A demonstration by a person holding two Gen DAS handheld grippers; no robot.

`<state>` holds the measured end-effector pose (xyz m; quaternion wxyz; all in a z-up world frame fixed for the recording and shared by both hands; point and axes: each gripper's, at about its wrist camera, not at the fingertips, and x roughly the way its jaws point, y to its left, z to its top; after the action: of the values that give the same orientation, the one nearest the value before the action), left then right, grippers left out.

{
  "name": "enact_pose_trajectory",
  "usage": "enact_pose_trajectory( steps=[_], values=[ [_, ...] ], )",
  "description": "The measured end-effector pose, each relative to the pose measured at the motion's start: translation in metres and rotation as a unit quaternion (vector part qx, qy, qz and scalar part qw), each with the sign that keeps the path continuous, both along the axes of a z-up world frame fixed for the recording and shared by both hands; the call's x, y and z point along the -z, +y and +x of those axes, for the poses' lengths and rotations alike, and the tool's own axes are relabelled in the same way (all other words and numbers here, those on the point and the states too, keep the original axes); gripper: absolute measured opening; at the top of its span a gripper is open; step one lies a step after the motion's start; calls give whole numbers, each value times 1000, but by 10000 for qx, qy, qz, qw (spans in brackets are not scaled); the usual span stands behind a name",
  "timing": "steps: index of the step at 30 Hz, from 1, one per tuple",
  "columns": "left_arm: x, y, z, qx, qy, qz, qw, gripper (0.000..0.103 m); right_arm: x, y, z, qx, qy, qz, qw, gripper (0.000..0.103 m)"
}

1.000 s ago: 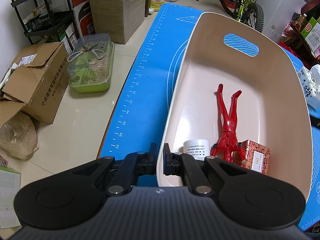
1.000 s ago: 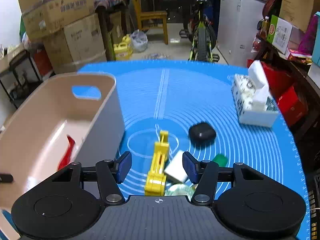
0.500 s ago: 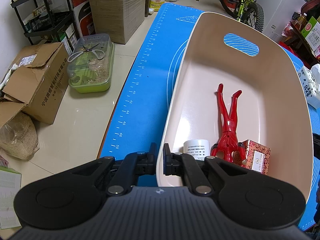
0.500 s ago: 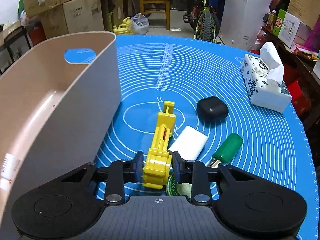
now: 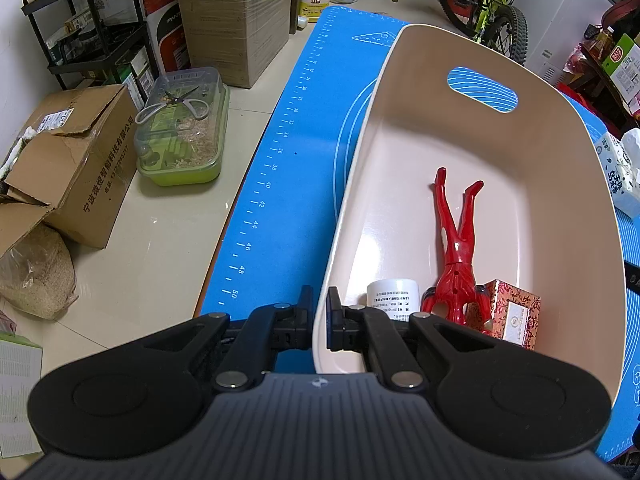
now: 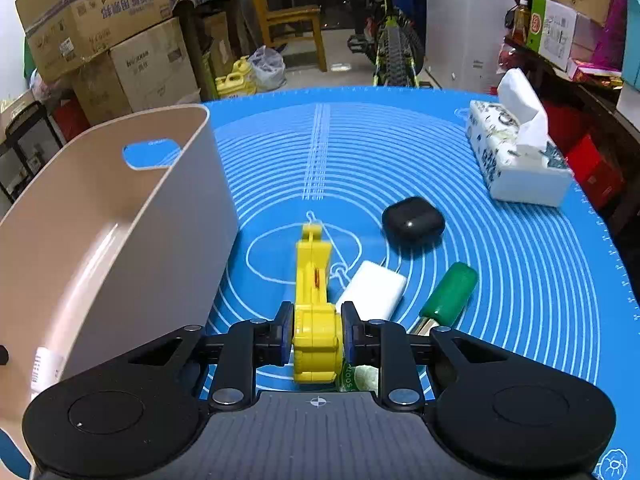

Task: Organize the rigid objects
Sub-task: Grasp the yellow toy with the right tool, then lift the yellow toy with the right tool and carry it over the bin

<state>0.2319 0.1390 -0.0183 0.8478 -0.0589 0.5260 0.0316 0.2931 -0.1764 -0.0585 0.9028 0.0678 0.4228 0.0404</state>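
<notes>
A beige plastic basket (image 5: 572,184) (image 6: 120,216) stands on the blue mat. My left gripper (image 5: 319,312) is shut on its near rim. Inside lie a red figure-shaped tool (image 5: 456,240), a white jar (image 5: 394,294) and a red patterned box (image 5: 510,314). My right gripper (image 6: 316,330) is shut on the thick end of a yellow plastic tool (image 6: 314,280) that lies on the mat beside the basket. Next to it are a white block (image 6: 374,290), a green-handled tool (image 6: 450,294) and a black case (image 6: 412,222).
A tissue pack (image 6: 516,156) sits at the mat's far right. Just under the right gripper a round green-labelled lid (image 6: 358,378) peeks out. Cardboard boxes (image 5: 76,160), a green-based clear container (image 5: 182,136) and a bicycle (image 5: 492,4) stand on the floor around the table.
The right gripper's jaws have closed onto the yellow tool's thick end. The left gripper has kept its hold on the basket rim without moving.
</notes>
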Motion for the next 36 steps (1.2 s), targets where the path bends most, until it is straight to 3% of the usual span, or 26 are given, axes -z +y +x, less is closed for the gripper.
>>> enact_pose_trajectory(
  steps=[14,24,31,36],
  values=[
    [0,0,0,2,1,4,10000,8,-24,-12,-7,288,-192,279,9990,33],
    [0,0,0,1,2,1,10000,7,-76,-14,-25,347,-833,735,9932,33],
    [1,-1,0,-7,9,-7,10000,7,-107,17,-35,-126,-1239,865,9884,33],
    [1,-1,0,-11,8,-9,10000,7,-108,54,-34,-561,-1210,788,9879,33]
  ],
)
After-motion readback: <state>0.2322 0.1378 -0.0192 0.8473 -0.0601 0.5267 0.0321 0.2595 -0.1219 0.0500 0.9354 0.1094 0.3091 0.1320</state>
